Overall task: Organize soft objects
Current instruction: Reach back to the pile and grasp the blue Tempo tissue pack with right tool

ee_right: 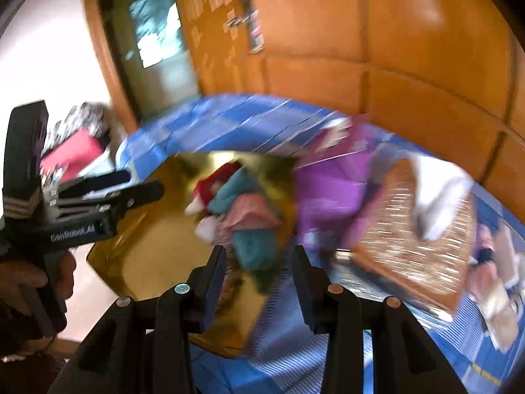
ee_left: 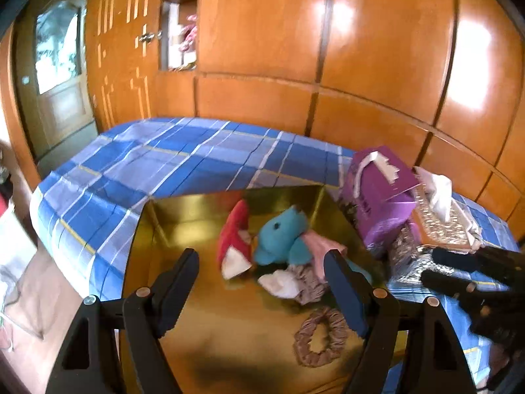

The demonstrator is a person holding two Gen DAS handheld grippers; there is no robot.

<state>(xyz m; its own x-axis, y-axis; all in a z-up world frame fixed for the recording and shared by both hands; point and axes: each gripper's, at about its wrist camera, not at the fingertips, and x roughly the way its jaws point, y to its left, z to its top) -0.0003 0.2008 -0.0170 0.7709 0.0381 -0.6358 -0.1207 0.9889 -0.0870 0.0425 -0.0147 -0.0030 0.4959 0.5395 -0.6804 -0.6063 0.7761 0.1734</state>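
Note:
A shiny gold box (ee_left: 170,216) sits on a bed with a blue checked sheet (ee_left: 157,164). Inside lie a red and white soft toy (ee_left: 234,239), a teal plush (ee_left: 282,236), pink cloth (ee_left: 320,246), a crumpled frilly scrunchie (ee_left: 305,284) and a brown scrunchie (ee_left: 320,336) near the front. My left gripper (ee_left: 262,282) is open and empty above the box. My right gripper (ee_right: 259,259) is open over the box's right rim, with the teal plush (ee_right: 256,249) between and beyond its fingers; the right wrist view is blurred. Each gripper shows in the other's view, the right one (ee_left: 459,272) and the left one (ee_right: 137,184).
A purple tissue box (ee_left: 377,190) and a glittery brown tissue box (ee_left: 439,226) with white tissue stand right of the gold box. Orange wooden wardrobe doors (ee_left: 361,49) rise behind the bed. A door (ee_left: 59,75) is at the far left.

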